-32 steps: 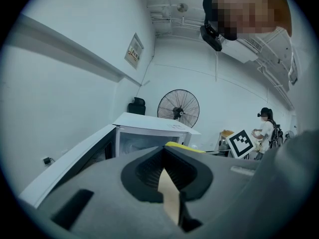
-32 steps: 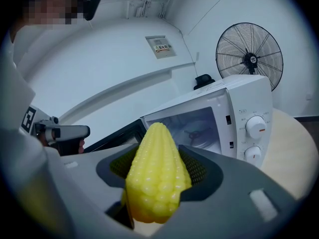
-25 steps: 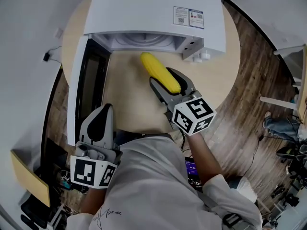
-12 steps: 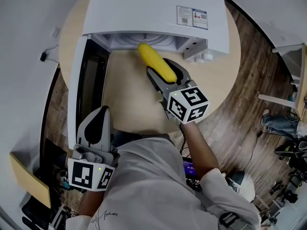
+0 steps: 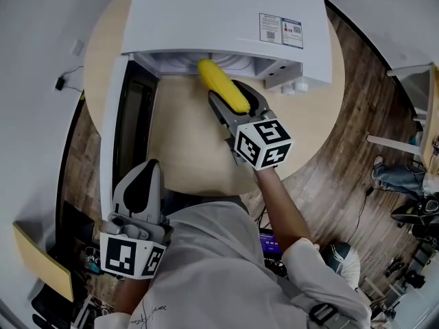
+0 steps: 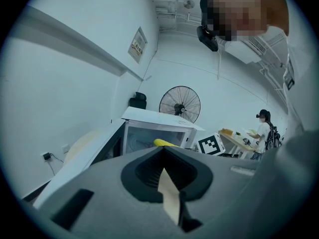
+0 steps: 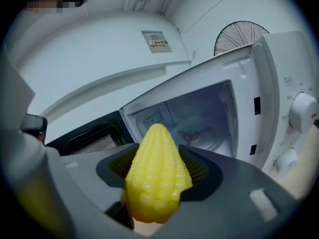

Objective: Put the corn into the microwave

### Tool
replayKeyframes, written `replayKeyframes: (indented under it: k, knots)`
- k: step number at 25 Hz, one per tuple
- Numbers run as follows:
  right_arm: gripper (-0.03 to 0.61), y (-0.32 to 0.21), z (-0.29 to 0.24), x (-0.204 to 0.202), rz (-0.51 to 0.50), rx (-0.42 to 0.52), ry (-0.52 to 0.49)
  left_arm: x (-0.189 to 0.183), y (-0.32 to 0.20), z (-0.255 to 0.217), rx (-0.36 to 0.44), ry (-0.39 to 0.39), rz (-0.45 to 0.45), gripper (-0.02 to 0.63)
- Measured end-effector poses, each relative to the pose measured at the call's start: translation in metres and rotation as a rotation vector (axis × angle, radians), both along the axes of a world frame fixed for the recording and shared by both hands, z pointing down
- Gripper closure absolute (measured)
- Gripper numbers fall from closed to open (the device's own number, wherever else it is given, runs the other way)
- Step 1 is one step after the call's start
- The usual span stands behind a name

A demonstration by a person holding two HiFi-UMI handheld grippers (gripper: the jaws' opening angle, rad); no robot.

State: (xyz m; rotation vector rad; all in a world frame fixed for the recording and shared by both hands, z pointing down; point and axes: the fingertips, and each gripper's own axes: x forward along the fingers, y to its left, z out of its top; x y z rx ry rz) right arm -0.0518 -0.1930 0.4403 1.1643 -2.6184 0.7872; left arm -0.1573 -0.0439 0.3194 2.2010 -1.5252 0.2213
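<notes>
Nearest to my body, I am holding my left gripper (image 5: 140, 184) low at the tabletop's (image 5: 185, 146) near edge, its jaws pressed together with nothing between them. Further out, I am pinching the corn (image 5: 223, 93) in my right gripper (image 5: 237, 103). The jaws are clamping the cob's near half from both sides, and its tapered far end is pointing forward. I am holding the cob above the tabletop, with its tip right at the mouth of the white microwave (image 5: 226, 19). The microwave's door (image 5: 128, 136) is standing wide open on my left. In the right gripper view, the lit cavity (image 7: 199, 116) is showing just beyond the cob, with two knobs (image 7: 304, 111) on the panel to its right.
</notes>
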Motion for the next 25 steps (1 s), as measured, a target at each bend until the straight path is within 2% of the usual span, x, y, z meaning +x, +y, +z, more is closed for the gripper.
replayKeyframes:
  k: [8, 15, 25]
  knots:
    - [0.314, -0.015, 0.008, -0.005, 0.025, 0.011, 0.027, -0.003, 0.0, 0.001, -0.001, 0.02, 0.007, 0.614]
    - [0.314, -0.025, 0.014, -0.009, 0.034, 0.015, 0.041, -0.002, 0.001, 0.008, -0.027, 0.067, 0.009, 0.614]
    - [0.314, -0.045, 0.023, -0.014, 0.056, 0.032, 0.059, -0.006, 0.002, 0.01, -0.029, 0.056, -0.01, 0.614]
